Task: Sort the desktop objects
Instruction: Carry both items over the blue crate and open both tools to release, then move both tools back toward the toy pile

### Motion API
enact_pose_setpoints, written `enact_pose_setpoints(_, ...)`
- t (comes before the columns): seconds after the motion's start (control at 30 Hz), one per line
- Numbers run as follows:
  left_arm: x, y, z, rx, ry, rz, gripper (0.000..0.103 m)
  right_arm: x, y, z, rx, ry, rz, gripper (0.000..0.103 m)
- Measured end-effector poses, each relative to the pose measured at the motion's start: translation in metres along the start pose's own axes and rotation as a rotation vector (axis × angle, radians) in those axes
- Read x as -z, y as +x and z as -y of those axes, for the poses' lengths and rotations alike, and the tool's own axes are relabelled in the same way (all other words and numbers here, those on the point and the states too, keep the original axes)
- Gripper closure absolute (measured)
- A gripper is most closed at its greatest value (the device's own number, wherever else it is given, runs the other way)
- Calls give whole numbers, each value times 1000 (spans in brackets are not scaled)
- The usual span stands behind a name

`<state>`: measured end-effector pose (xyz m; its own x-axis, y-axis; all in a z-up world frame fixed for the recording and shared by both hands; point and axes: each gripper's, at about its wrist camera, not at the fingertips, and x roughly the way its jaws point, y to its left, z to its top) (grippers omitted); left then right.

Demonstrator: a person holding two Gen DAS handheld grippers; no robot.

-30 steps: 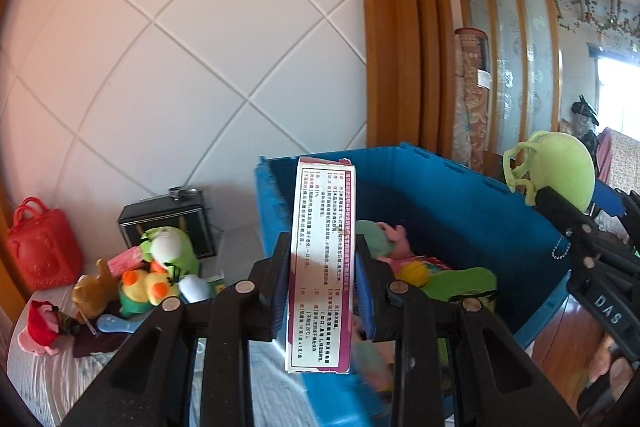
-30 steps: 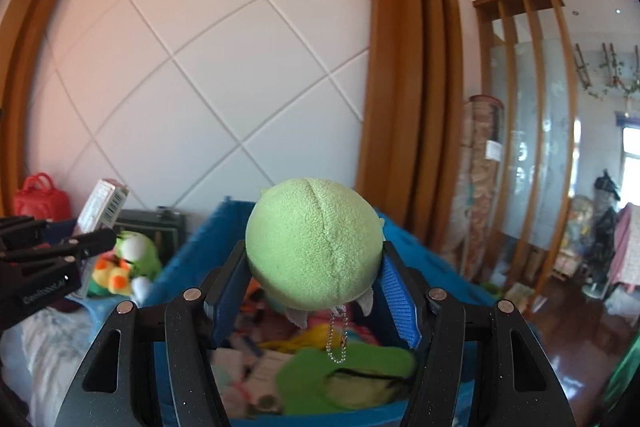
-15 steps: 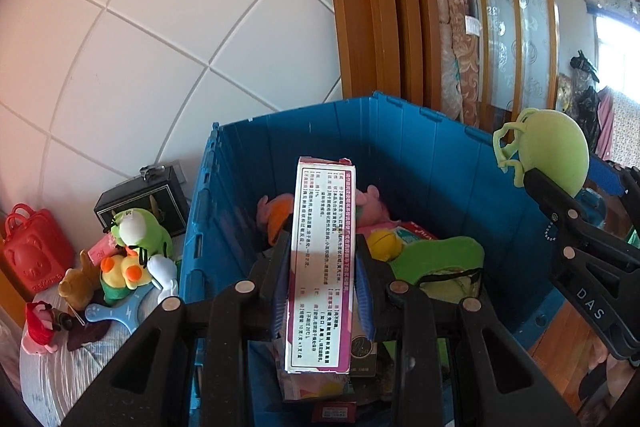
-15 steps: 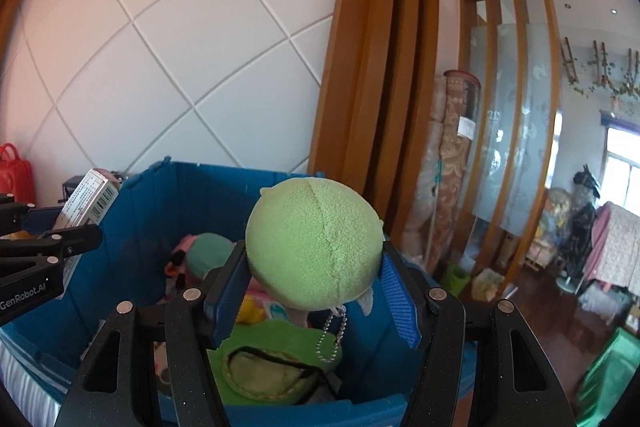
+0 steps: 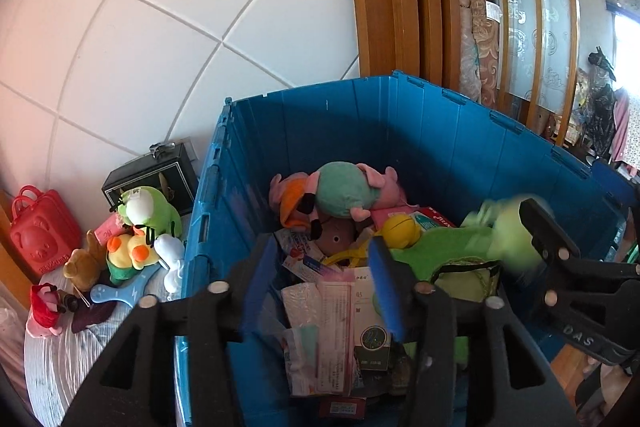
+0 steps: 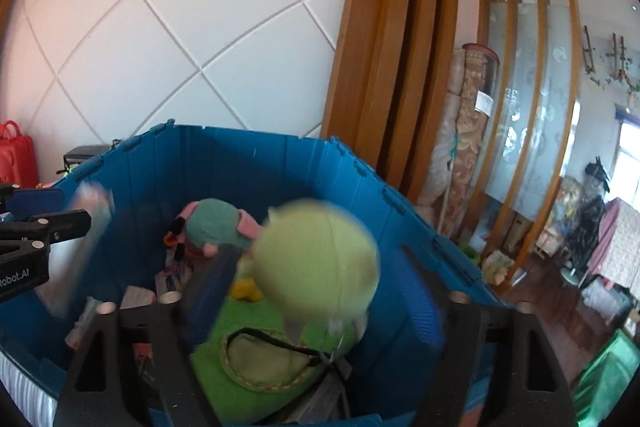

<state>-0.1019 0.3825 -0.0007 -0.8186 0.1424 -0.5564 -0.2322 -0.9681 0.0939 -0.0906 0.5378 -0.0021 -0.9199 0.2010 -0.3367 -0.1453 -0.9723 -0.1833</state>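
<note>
While both jaws gape, green plush ball (image 6: 316,263) blurs over blue bin (image 6: 280,155).

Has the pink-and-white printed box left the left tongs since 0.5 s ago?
Yes. The left tongs are open, and the pink-and-white printed box has dropped from between them into the blue plastic crate, lying on the pile.
</note>
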Motion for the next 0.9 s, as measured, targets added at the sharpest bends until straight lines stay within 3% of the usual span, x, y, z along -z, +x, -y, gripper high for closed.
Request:
enact_pose_setpoints(0.13, 1, -3, -1, -10, 0, 17, 41, -1, -3, 0, 12, -12, 15, 0)
enact_pose_setpoints(0.37, 2, -7, -12, 0, -34, 29, 40, 1, -5, -1, 13, -14, 13, 0)
enact_pose_setpoints(0.53, 6, -26, -27, -2, -70, 103, 40, 0, -13, -6, 14, -10, 23, 0)
enact_pose_setpoints(0.7, 11, -48, -58, -44, -117, 185, 40, -7, -26, -25, -12, -19, 55, 0)
enact_pose_setpoints(0.9, 25, -53, -111, -105, -182, 183, 40, -24, -38, -60, -49, -30, 98, 0)
